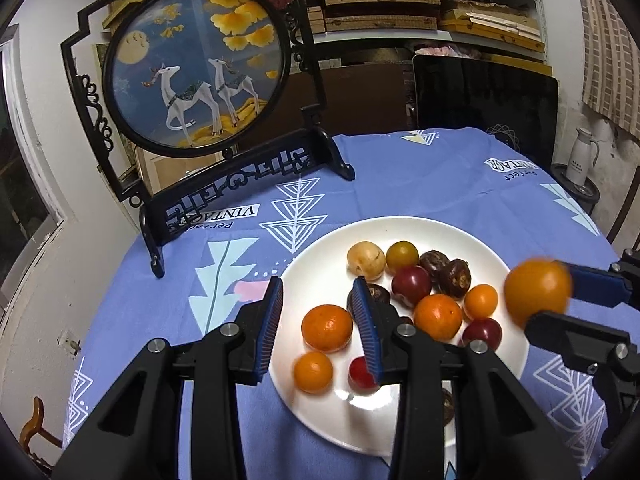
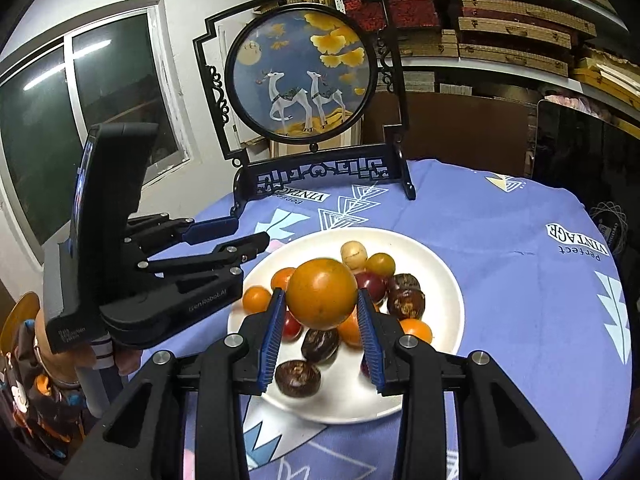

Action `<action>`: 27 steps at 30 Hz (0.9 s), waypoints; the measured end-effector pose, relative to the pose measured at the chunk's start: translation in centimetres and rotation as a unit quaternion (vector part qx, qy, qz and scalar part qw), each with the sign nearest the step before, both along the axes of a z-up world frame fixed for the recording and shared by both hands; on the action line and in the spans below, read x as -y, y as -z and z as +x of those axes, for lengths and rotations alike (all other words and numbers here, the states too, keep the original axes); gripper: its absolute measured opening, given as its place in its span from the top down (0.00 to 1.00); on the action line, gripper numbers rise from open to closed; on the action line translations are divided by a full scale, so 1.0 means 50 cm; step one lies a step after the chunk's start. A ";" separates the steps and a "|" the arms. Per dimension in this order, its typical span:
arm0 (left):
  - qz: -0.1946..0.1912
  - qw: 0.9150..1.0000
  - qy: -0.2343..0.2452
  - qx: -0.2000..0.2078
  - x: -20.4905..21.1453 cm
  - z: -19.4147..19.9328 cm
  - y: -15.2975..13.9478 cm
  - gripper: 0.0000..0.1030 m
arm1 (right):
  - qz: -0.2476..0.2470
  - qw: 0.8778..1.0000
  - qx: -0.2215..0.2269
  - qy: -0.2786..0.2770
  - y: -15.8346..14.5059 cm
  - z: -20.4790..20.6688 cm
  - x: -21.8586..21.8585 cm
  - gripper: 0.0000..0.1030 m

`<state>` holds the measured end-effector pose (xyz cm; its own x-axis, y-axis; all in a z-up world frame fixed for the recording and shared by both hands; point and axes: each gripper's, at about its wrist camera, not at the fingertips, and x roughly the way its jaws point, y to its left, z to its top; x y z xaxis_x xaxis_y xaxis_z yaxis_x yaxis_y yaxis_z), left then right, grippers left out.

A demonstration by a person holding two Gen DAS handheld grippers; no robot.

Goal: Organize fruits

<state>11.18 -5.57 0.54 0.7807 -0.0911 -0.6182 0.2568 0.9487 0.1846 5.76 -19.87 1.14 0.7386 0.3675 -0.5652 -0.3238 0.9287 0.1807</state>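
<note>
A white plate [image 1: 400,424] [image 2: 440,268] on the blue tablecloth holds several small fruits: oranges [image 1: 327,328], red and yellow cherry tomatoes [image 1: 411,285], brown chestnut-like fruits [image 1: 454,278] [image 2: 298,378] and a pale round one [image 1: 365,258]. My right gripper [image 2: 322,312] is shut on a large orange [image 2: 322,293] and holds it above the plate; it also shows at the right of the left wrist view [image 1: 538,294]. My left gripper [image 1: 318,312] is open and empty over the plate's left rim; it shows at the left of the right wrist view [image 2: 250,236].
A black ornamental stand with a round deer picture [image 1: 196,68] [image 2: 300,76] stands at the back of the table. A dark screen [image 1: 484,100] leans at the back right. A white kettle [image 1: 582,156] sits beyond the table's right edge. Shelves with boxes fill the background.
</note>
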 end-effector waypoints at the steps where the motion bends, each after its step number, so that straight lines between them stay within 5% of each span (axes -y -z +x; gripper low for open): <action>1: 0.002 1.000 0.001 -0.002 0.003 0.007 0.004 0.65 | 0.001 1.000 -0.001 0.000 0.000 0.006 -0.001 0.64; 9: 0.015 1.000 0.000 -0.026 0.018 0.047 0.044 0.54 | -0.018 1.000 -0.010 0.010 0.018 0.080 -0.021 0.64; 19: 0.003 1.000 -0.008 -0.026 0.000 0.039 0.052 0.44 | 0.006 1.000 -0.017 0.018 0.029 0.058 -0.008 0.43; 24: -0.002 1.000 -0.012 0.008 -0.012 0.001 0.032 0.28 | 0.000 1.000 -0.002 0.023 0.025 0.005 -0.002 0.39; 27: -0.001 0.998 -0.027 0.065 -0.023 -0.038 0.004 0.05 | -0.030 0.998 0.035 0.042 0.019 -0.047 0.001 0.30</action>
